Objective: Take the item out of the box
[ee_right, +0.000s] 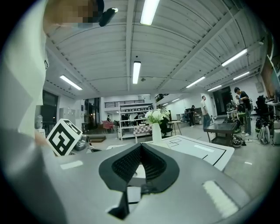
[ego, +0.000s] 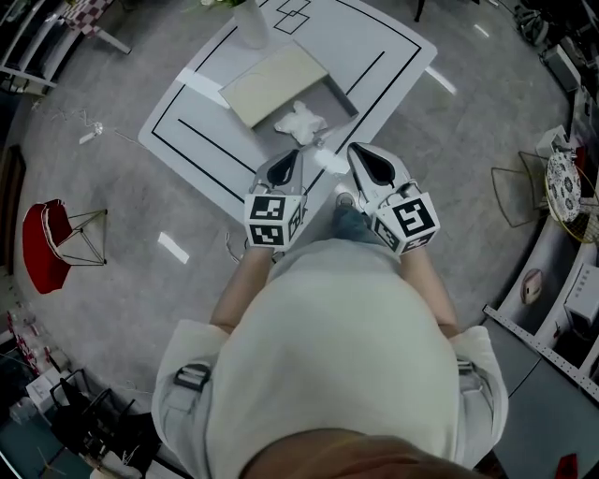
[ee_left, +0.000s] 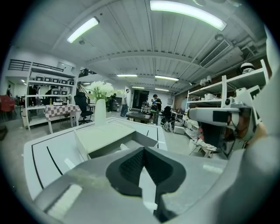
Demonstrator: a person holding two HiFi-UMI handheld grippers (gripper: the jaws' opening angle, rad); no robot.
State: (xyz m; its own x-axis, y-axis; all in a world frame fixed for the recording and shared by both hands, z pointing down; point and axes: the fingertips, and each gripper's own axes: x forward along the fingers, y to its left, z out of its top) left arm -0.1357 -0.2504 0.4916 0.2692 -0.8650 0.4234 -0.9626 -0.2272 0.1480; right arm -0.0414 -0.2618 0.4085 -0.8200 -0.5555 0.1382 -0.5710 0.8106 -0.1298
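Observation:
A shallow grey box lies open on the white table, its beige lid folded back to the left. Inside it lies a crumpled white item. Both grippers hover side by side just short of the table's near edge, pointing at the box. My left gripper is shut and empty, and my right gripper is shut and empty too. In the left gripper view the closed jaws face the box and a sliver of the white item. The right gripper looks across the table.
A white vase with flowers stands at the table's far end. A red chair sits on the floor at the left. A wire-frame stool and shelving stand to the right. Black lines mark the tabletop.

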